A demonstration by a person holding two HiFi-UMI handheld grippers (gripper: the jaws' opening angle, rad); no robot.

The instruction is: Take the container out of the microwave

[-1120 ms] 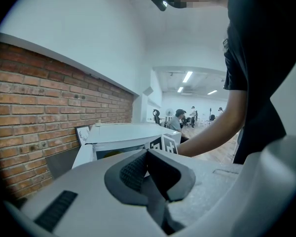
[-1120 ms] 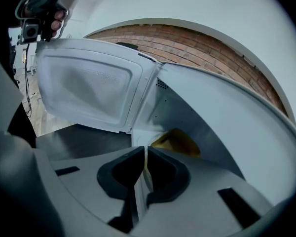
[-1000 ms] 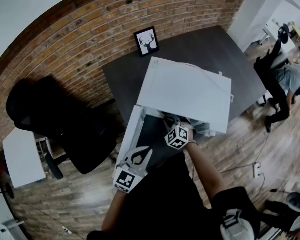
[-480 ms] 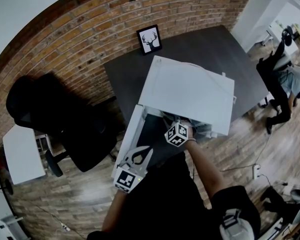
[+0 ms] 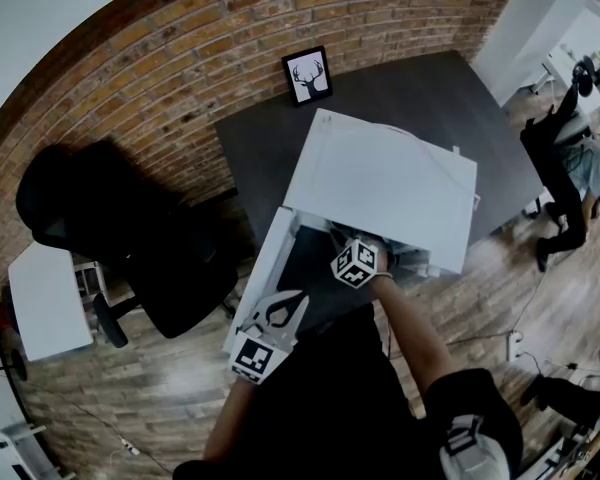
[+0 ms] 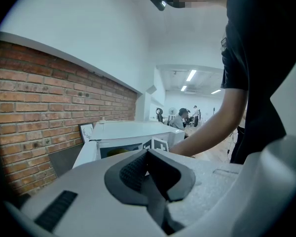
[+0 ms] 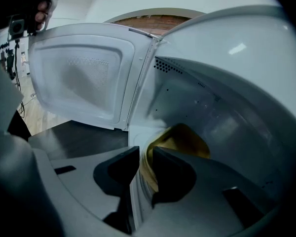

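A white microwave (image 5: 380,183) stands on a dark table (image 5: 440,98) with its door (image 5: 265,263) swung open to the left. My right gripper (image 5: 355,256) reaches into the cavity, its tips hidden under the microwave's top. In the right gripper view, a yellow container (image 7: 187,137) sits on the cavity floor. The right gripper (image 7: 145,164) is shut on its near rim, one jaw outside and one inside. My left gripper (image 5: 295,300) hangs back beside the open door, shut and holding nothing. In the left gripper view, the left gripper (image 6: 147,154) points at the microwave (image 6: 133,132).
A framed deer picture (image 5: 307,74) leans on the brick wall behind the microwave. A black office chair (image 5: 110,228) and a small white table (image 5: 45,308) stand at the left. A person (image 5: 570,158) sits far right. The open door (image 7: 84,78) bounds the cavity's left side.
My right gripper has edged slightly deeper into the microwave. The left gripper has stayed by the door. The head view has shifted a little.
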